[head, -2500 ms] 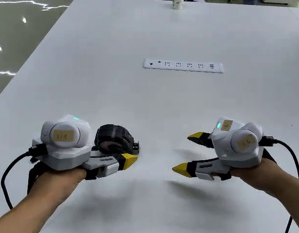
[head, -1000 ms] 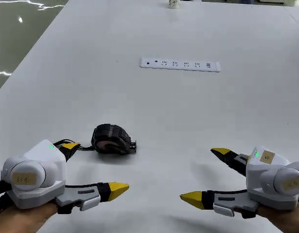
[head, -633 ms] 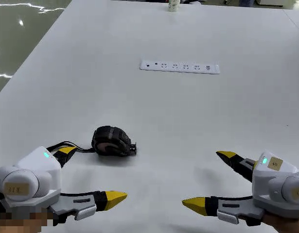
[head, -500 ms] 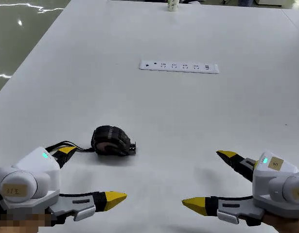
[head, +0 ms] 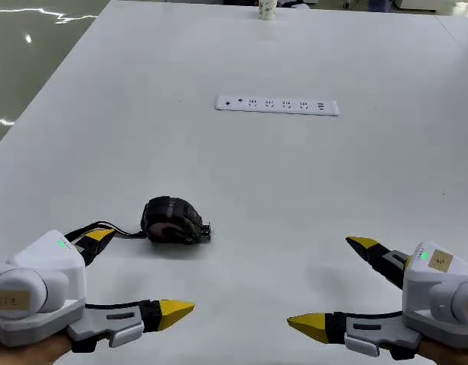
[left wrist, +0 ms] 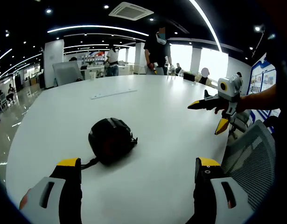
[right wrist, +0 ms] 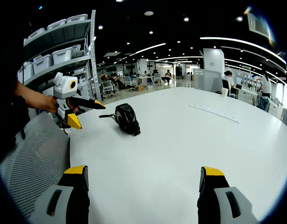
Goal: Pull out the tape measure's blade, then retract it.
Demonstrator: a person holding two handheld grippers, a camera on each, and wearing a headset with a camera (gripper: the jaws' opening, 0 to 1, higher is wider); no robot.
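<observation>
White workbench (head: 310,182) – head view. The black tape measure (head: 171,220) lies left of frame centre, on the tabletop, with its blade in; no blade shows outside the case. A black wrist strap (head: 121,233) trails from the case toward the lower left.

Left gripper (head: 142,271), lower left of frame: jaws spread wide, holding nothing. Its upper yellow tip sits just beside the strap end, and contact cannot be confirmed. Right gripper (head: 329,283), lower right of frame: jaws likewise spread wide and empty, well apart from the tape measure.

Left gripper view: the own jaws (left wrist: 137,163) rise far apart at the bottom edge, with the tape measure (left wrist: 110,140) just above and between them, left of centre, untouched. The right gripper (left wrist: 206,117) shows at right of frame – jaws parted.

Right gripper view: the own jaws (right wrist: 144,171) stand wide at the bottom edge. The tape measure (right wrist: 127,119) rests upper left of centre, and the left gripper (right wrist: 88,115) is beside it at left.

A white power strip (head: 277,105) lies in the upper middle of the head view. A cup (head: 267,7) stands at the top edge.
</observation>
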